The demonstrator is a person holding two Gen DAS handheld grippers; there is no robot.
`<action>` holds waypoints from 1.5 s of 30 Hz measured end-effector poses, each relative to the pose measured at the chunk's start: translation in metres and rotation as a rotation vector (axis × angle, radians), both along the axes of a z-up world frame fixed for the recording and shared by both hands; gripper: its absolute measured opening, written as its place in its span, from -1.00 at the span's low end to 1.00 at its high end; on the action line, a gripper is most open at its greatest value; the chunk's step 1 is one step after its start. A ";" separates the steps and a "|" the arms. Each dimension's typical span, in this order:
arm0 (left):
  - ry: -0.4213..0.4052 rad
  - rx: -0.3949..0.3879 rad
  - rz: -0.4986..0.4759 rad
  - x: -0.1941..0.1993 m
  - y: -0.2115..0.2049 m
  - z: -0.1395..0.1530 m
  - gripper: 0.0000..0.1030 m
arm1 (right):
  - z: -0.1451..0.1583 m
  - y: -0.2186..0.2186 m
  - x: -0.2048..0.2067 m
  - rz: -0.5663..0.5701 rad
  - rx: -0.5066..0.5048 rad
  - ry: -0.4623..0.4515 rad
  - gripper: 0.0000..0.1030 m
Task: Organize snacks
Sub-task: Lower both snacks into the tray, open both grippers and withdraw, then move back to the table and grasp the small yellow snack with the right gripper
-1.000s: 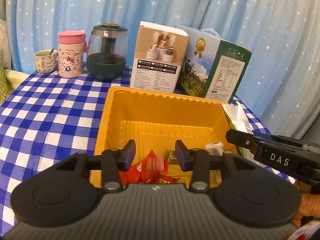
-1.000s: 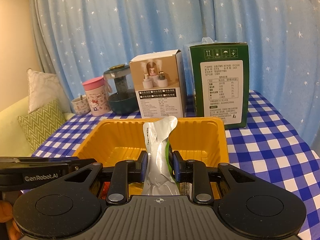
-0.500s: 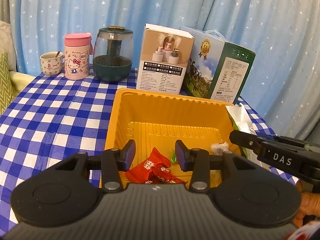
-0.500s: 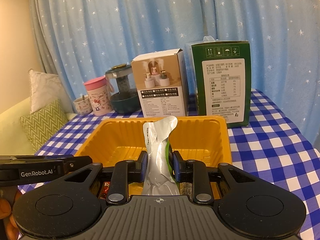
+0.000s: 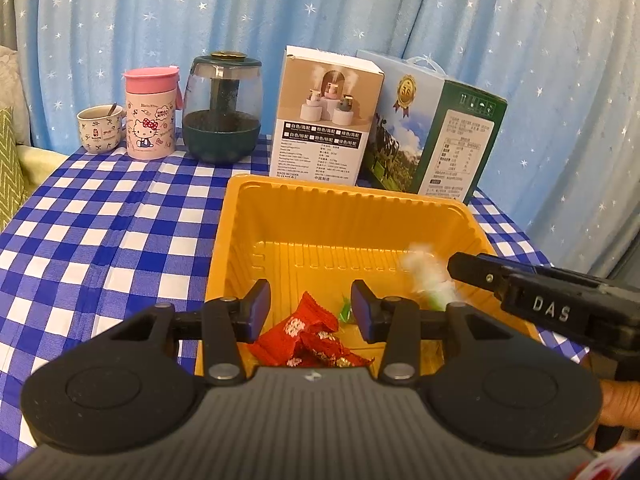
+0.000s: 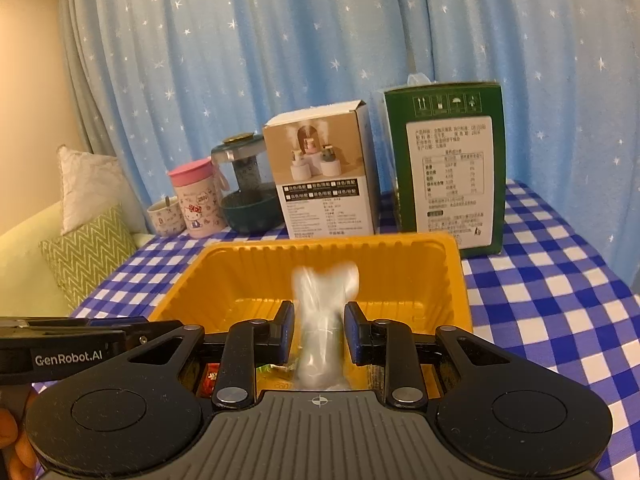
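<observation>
An orange plastic tray (image 5: 344,204) stands on the blue checked table; it also shows in the right wrist view (image 6: 320,248). Red snack packets (image 5: 304,332) and a small green one (image 5: 345,313) lie in its near end. My left gripper (image 5: 311,311) is open and empty above the red packets. My right gripper (image 6: 319,332) has its jaws apart, and a silver and green snack pouch (image 6: 322,320), blurred, sits between them without touching the pads. In the left wrist view the pouch (image 5: 426,276) is a white-green blur over the tray's right side.
Behind the tray stand a beige humidifier box (image 5: 320,120) and a green carton (image 5: 432,132). Further left are a dark glass teapot (image 5: 222,108), a pink Hello Kitty cup (image 5: 150,114) and a small mug (image 5: 98,128). Cushions (image 6: 88,240) lie off the table's left.
My right gripper has opened and let go of the silver pouch, which is dropping into the tray. The left gripper has drawn back a little and stays open.
</observation>
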State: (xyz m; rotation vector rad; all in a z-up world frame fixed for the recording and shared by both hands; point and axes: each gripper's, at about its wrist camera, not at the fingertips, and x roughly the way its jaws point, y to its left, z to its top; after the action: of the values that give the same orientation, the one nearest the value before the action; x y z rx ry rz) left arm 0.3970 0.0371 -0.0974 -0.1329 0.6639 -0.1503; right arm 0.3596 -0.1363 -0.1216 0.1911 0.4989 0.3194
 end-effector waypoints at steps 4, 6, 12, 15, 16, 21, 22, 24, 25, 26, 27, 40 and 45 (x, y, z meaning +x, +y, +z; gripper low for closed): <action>0.004 0.010 -0.010 -0.002 -0.003 -0.002 -0.22 | 0.000 -0.009 0.000 -0.033 0.042 0.008 0.01; 0.003 0.012 -0.012 -0.002 -0.004 -0.002 -0.22 | 0.002 -0.013 -0.001 -0.041 0.051 0.004 0.02; 0.000 0.021 -0.016 -0.005 -0.007 -0.002 -0.21 | 0.006 -0.018 -0.005 -0.067 0.055 -0.005 0.03; -0.005 0.026 -0.015 -0.009 -0.008 0.000 -0.15 | 0.008 -0.022 -0.010 -0.084 0.054 -0.013 0.03; -0.008 0.027 -0.015 -0.011 -0.008 0.000 -0.14 | 0.009 -0.023 -0.013 -0.095 0.052 -0.019 0.04; -0.028 0.031 -0.014 -0.022 -0.011 0.006 -0.14 | 0.014 -0.031 -0.027 -0.131 0.065 -0.029 0.09; -0.032 0.030 -0.014 -0.025 -0.012 0.007 -0.14 | 0.015 -0.033 -0.032 -0.136 0.069 -0.029 0.11; -0.039 0.030 -0.011 -0.032 -0.013 0.009 -0.12 | 0.015 -0.037 -0.044 -0.141 0.069 -0.026 0.17; -0.042 0.027 -0.010 -0.036 -0.014 0.010 -0.11 | 0.015 -0.038 -0.050 -0.146 0.064 -0.020 0.25; -0.043 0.025 -0.010 -0.041 -0.014 0.011 -0.10 | 0.015 -0.040 -0.056 -0.153 0.061 -0.013 0.30; -0.043 0.023 -0.009 -0.047 -0.015 0.011 -0.08 | 0.015 -0.042 -0.061 -0.158 0.063 -0.005 0.31; -0.069 0.073 -0.020 -0.149 -0.022 0.012 0.63 | 0.005 -0.068 -0.145 -0.225 0.049 0.085 0.56; -0.061 0.076 -0.027 -0.193 -0.019 0.003 0.72 | -0.008 -0.075 -0.181 -0.238 0.034 0.123 0.56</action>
State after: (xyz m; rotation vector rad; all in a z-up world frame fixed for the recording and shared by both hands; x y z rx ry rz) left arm 0.2041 0.0176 -0.0945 -0.0463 0.6095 -0.1545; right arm 0.1786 -0.2111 -0.1298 0.3017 0.5860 0.0839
